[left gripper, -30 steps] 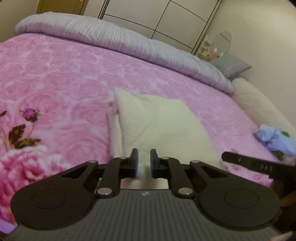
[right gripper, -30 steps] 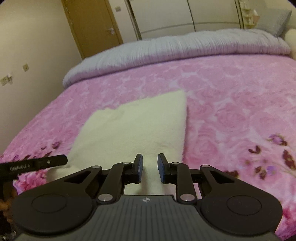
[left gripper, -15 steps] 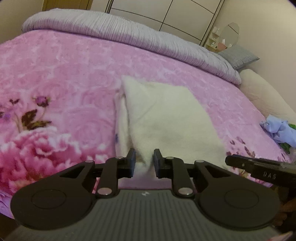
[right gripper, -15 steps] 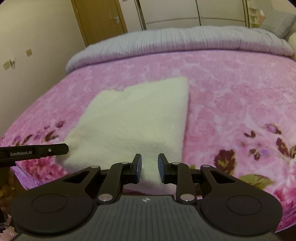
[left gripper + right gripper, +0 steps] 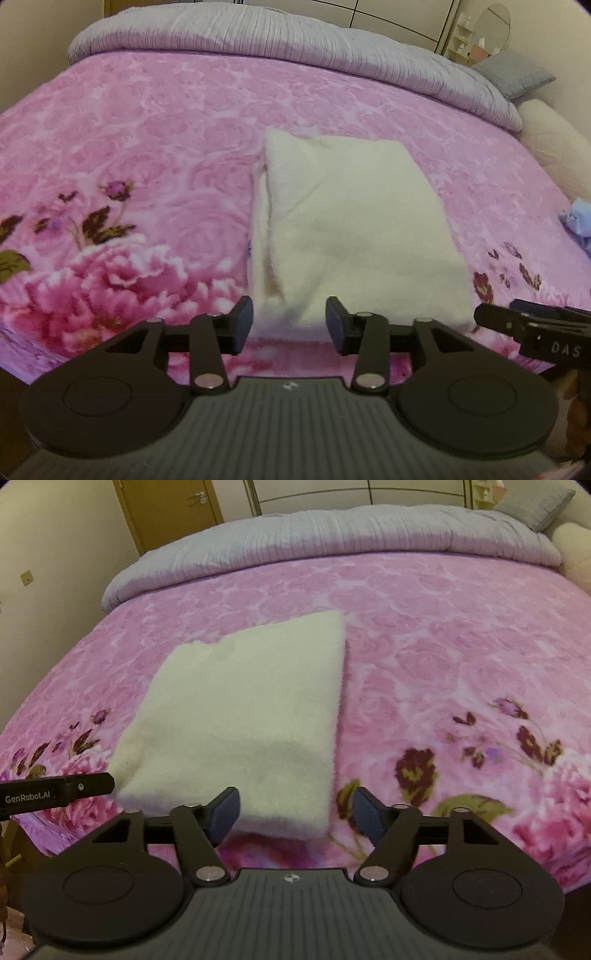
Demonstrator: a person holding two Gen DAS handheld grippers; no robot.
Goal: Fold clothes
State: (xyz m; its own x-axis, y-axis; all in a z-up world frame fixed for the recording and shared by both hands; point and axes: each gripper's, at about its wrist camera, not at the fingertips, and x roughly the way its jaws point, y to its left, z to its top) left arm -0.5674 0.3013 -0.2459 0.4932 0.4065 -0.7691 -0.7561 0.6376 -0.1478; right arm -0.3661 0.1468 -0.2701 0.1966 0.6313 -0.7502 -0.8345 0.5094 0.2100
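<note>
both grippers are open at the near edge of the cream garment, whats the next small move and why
Probably ease both forward and close on the near edge of the cream garment, to fold it away. Left gripper and right gripper have open jaws and hold nothing, and the garment lies long on the pink blanket.

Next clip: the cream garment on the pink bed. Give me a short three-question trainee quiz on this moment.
1. True or false: the left gripper is clamped on the cream garment.
2. Multiple choice: the garment lies (A) folded flat on the pink blanket, (B) hanging off the grey duvet, (C) lifted in the air.
3. Fill in: the right gripper is ____.

Key: 1 false, its jaws stand apart at the garment's near edge; 2 A; 3 open.
</note>
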